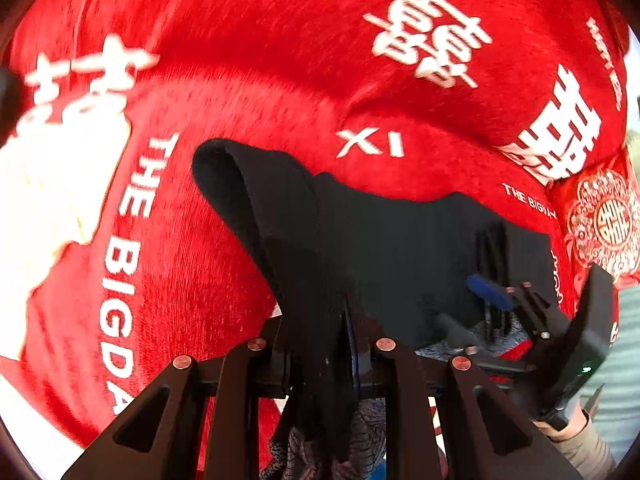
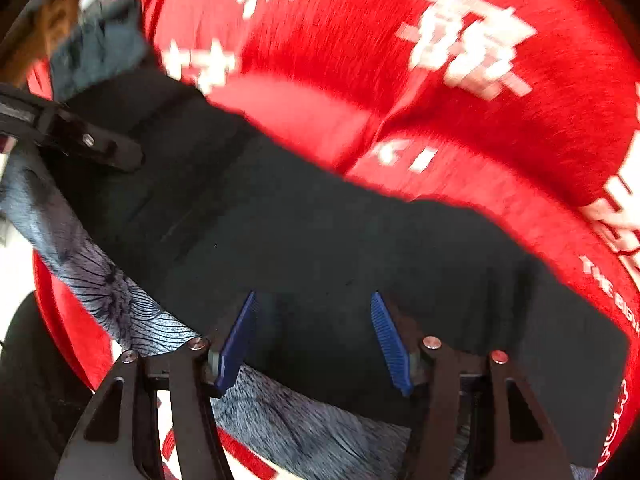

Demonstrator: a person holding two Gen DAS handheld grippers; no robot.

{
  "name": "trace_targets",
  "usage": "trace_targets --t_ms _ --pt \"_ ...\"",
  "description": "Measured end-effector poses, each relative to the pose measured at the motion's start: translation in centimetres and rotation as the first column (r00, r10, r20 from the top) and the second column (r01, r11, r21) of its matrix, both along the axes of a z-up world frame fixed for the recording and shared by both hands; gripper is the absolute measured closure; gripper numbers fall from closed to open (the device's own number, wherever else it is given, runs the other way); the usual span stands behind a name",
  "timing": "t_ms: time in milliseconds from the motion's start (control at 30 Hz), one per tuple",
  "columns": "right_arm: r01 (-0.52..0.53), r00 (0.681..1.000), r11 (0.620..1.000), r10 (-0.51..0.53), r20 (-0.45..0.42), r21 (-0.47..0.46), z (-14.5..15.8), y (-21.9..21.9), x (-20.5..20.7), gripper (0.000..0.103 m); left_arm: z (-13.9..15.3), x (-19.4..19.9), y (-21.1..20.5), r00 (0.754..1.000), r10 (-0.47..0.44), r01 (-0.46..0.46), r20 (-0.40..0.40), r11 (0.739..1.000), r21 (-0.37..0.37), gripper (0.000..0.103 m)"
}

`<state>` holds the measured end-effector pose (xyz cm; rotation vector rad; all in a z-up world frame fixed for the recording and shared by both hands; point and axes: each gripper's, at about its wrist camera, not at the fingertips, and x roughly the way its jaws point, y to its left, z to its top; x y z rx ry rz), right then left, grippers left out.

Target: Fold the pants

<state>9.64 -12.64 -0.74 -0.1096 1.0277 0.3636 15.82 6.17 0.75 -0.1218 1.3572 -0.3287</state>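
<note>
The black pants [image 1: 360, 240] lie on a red blanket with white lettering [image 1: 280, 60]. My left gripper [image 1: 352, 344] is shut on a fold of the black pants, which drapes up and over its fingers. My right gripper [image 2: 316, 340] is open, its blue pads [image 2: 236, 340] spread apart just above the flat black pants [image 2: 320, 248], with nothing between them. The right gripper also shows in the left wrist view [image 1: 504, 300], low on the right. The left gripper's fingers show in the right wrist view [image 2: 92, 144], at the upper left.
A grey-blue patterned cloth [image 2: 132, 312] lies under the pants' near edge. A dark teal cloth [image 2: 100, 48] lies at the far left. A red cushion with a white medallion [image 1: 608, 220] sits at the right. The person's hand [image 1: 576, 432] holds the right gripper.
</note>
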Motion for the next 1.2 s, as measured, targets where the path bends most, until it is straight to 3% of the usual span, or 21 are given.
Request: trace_targets --t_ms 167,267,333,433,600,733,933,1200 --pt "0.152 0.984 0.983 -0.16 0.073 0.106 3.1 -8.1 -1.4 0.04 2.0 0.5 -3.3 0.999 -0.031 0.03 0.023 0.998 0.051 0.083" --pt "0.272 0.962 0.958 -0.274 0.014 0.094 1.7 -12.0 0.1 0.04 3.0 0.5 -4.8 0.998 -0.049 0.047 0.033 0.996 0.074 0.084" --pt "0.254 0.965 0.966 -0.251 -0.08 0.034 -1.6 -11.7 1.6 0.04 3.6 0.4 -6.0 0.997 -0.063 0.059 0.042 0.994 0.091 0.084" --pt "0.202 0.979 0.977 -0.199 0.035 -0.074 -3.0 -9.3 1.9 0.035 5.3 -0.3 -8.5 0.993 -0.103 0.095 0.065 0.988 0.125 0.084" --pt "0.228 0.973 0.974 -0.227 0.034 -0.017 -2.9 -9.1 3.2 0.032 7.3 -1.3 -13.2 0.978 -0.186 0.168 0.093 0.971 0.17 0.085" --pt "0.287 0.954 0.949 -0.295 0.045 0.134 -1.5 -13.1 1.2 0.033 8.0 -1.9 -18.0 0.966 -0.241 0.22 0.098 0.958 0.185 0.085" --pt "0.345 0.925 0.926 -0.363 0.111 0.154 0.3 -18.2 -2.0 0.033 7.7 -3.7 -26.1 0.931 -0.356 0.332 0.088 0.92 0.207 0.085" --pt "0.456 0.868 0.867 -0.484 0.116 0.201 1.2 -25.3 -7.8 0.033 2.9 -5.5 -36.0 0.889 -0.458 0.448 0.0 0.87 0.206 0.085"
